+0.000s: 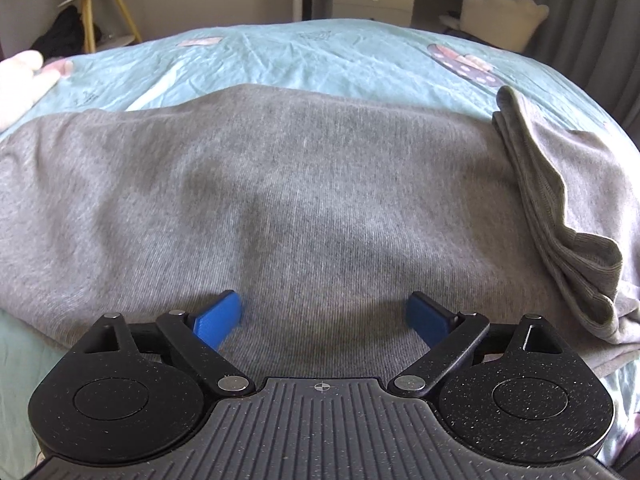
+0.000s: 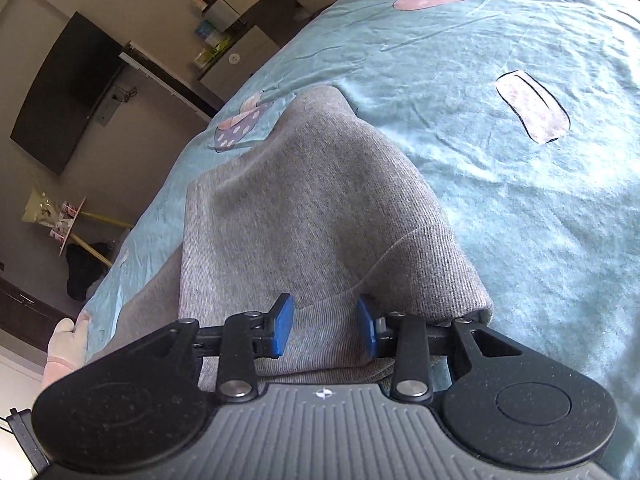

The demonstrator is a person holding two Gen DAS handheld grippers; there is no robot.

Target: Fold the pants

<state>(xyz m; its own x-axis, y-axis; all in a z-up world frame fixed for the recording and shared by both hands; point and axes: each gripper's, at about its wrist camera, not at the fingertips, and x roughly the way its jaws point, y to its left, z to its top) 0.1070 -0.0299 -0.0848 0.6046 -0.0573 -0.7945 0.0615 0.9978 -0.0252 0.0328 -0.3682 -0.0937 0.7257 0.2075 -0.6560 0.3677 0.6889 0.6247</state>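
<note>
Grey knit pants (image 1: 300, 184) lie spread across a light blue bedsheet (image 1: 280, 52). A ribbed cuff or waistband end (image 1: 560, 216) is folded over on top at the right. My left gripper (image 1: 324, 316) is wide open just above the pants near their front edge, holding nothing. In the right wrist view the pants (image 2: 312, 208) rise in a folded hump. My right gripper (image 2: 326, 324) is open, its blue pads either side of the ribbed edge (image 2: 320, 344), not pinching it.
The bedsheet (image 2: 520, 160) has pink and purple prints. A pale pillow or plush toy (image 1: 16, 80) lies at the left. A small table with yellow legs (image 1: 96, 0), drawers (image 1: 372, 0) and a wall TV (image 2: 64, 92) stand beyond the bed.
</note>
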